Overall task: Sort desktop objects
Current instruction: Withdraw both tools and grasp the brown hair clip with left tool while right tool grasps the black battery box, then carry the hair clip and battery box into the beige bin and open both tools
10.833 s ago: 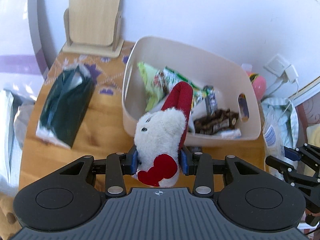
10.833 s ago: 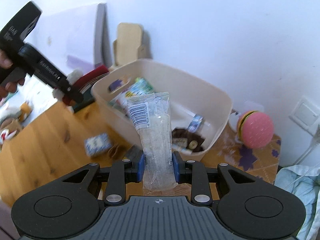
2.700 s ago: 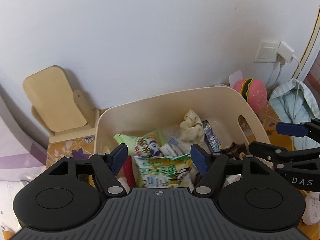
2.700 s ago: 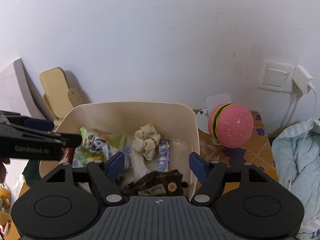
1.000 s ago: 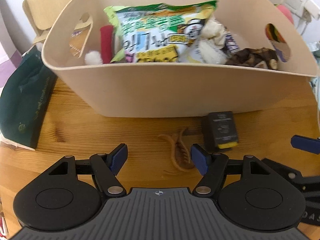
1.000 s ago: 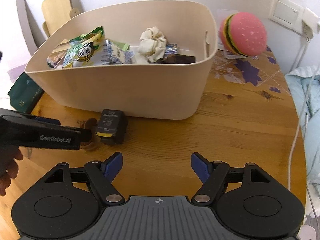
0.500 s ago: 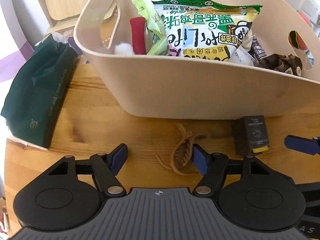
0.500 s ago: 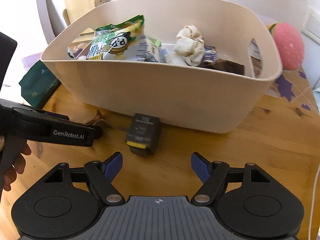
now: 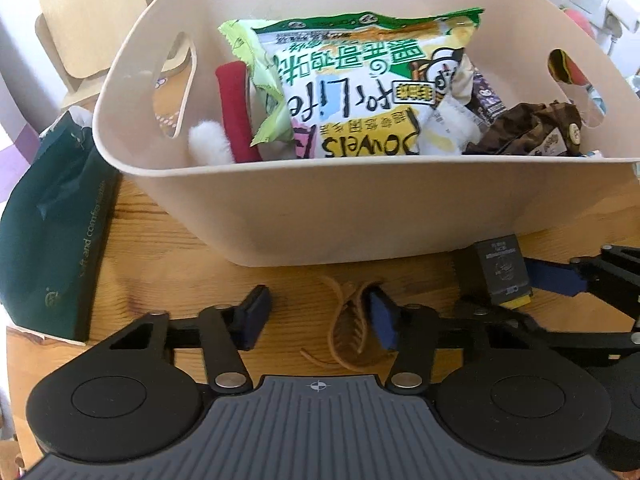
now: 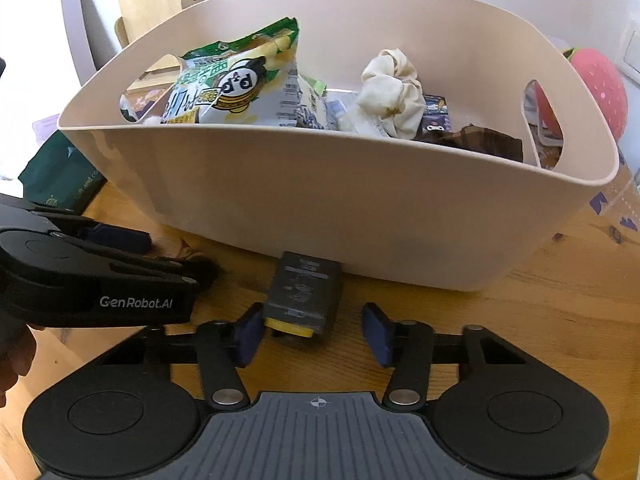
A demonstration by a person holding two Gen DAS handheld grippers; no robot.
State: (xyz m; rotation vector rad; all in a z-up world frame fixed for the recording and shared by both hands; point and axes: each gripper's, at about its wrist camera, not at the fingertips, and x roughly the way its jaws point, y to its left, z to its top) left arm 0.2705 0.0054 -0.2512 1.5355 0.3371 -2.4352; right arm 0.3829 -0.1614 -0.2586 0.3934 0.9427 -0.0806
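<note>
A beige bin stands on the wooden table, holding snack bags, a plush toy, a cream scrunchie and brown cloth. In front of it lie a brown hair claw clip and a small black box with a yellow end. My left gripper is open, low over the table, with the clip between its fingers, nearer the right one. My right gripper is open, with the black box between its fingers, next to the left pad.
A dark green tissue pack lies left of the bin. A wooden stand is behind it. A pink burger-shaped toy sits at the right behind the bin. The left gripper's body shows in the right wrist view.
Both grippers have moved forward and down. The clip now lies between the left fingers and the black box between the right fingers. Both stay open.
</note>
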